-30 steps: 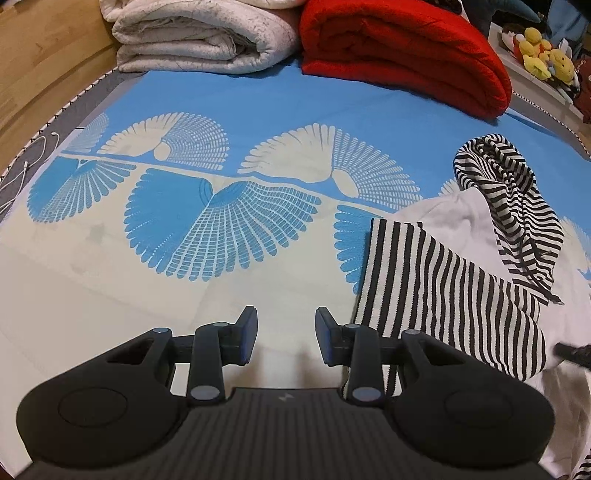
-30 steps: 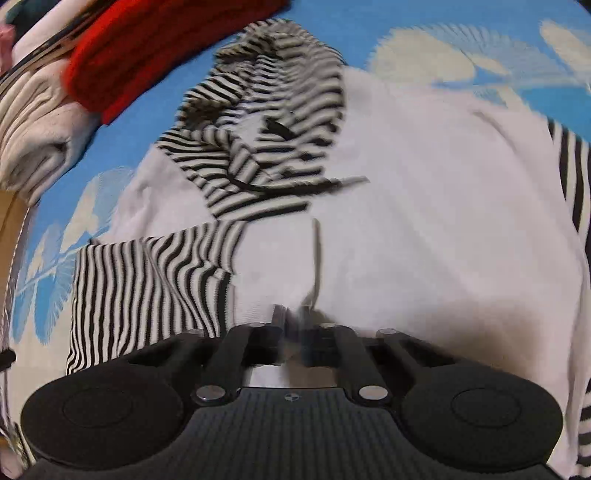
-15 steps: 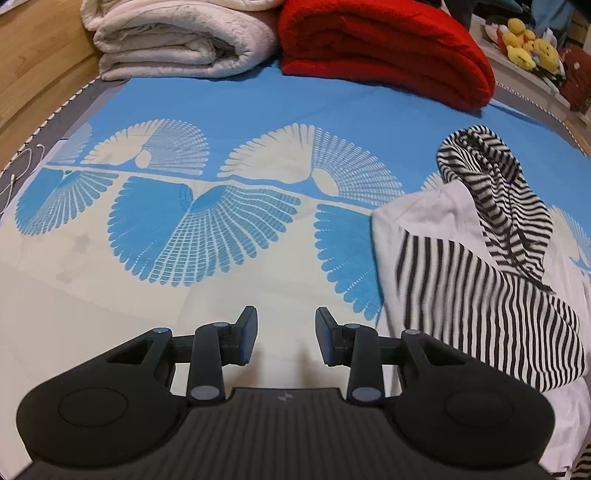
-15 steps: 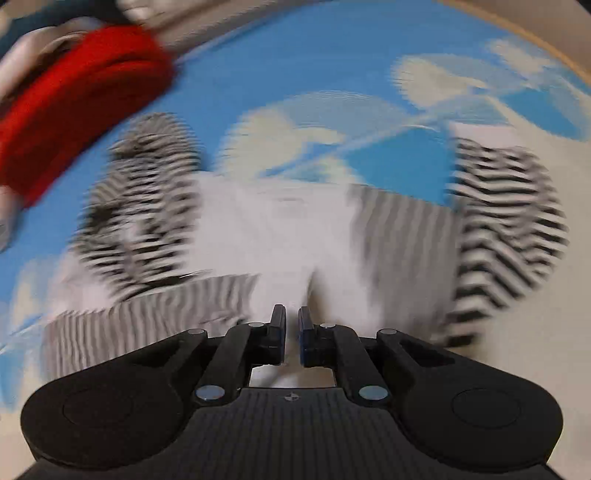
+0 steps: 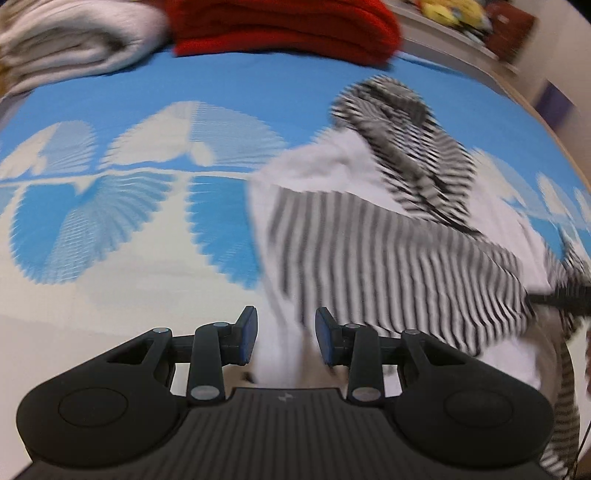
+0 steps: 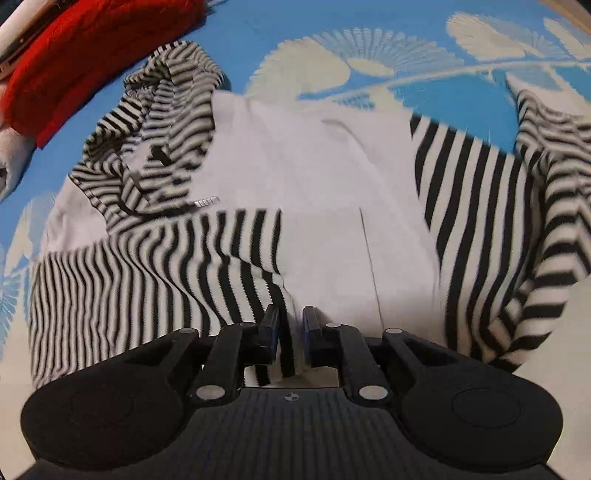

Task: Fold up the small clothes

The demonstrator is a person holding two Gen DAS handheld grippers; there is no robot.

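A small white hoodie (image 6: 332,166) with a striped hood (image 6: 162,129) lies on the blue patterned sheet (image 5: 110,221). One striped sleeve (image 6: 147,280) is folded across its front, and the other striped sleeve (image 6: 517,221) lies bunched at the right. My right gripper (image 6: 290,332) hangs over the folded sleeve's end. Its jaws are opening, with the cuff lying loose between them. My left gripper (image 5: 284,339) is open just above the hoodie's (image 5: 325,173) white left edge, near the striped sleeve (image 5: 388,266). This view is blurred.
A folded red blanket (image 5: 284,29) and a folded white blanket (image 5: 74,44) lie along the far edge of the sheet. Yellow toys (image 5: 450,11) sit on a ledge at the back right. The red blanket (image 6: 66,62) also shows beyond the hood.
My left gripper has slid right from the bare sheet to the hoodie's edge. The right gripper's jaws have parted, and the striped sleeve now reaches further across the white front.
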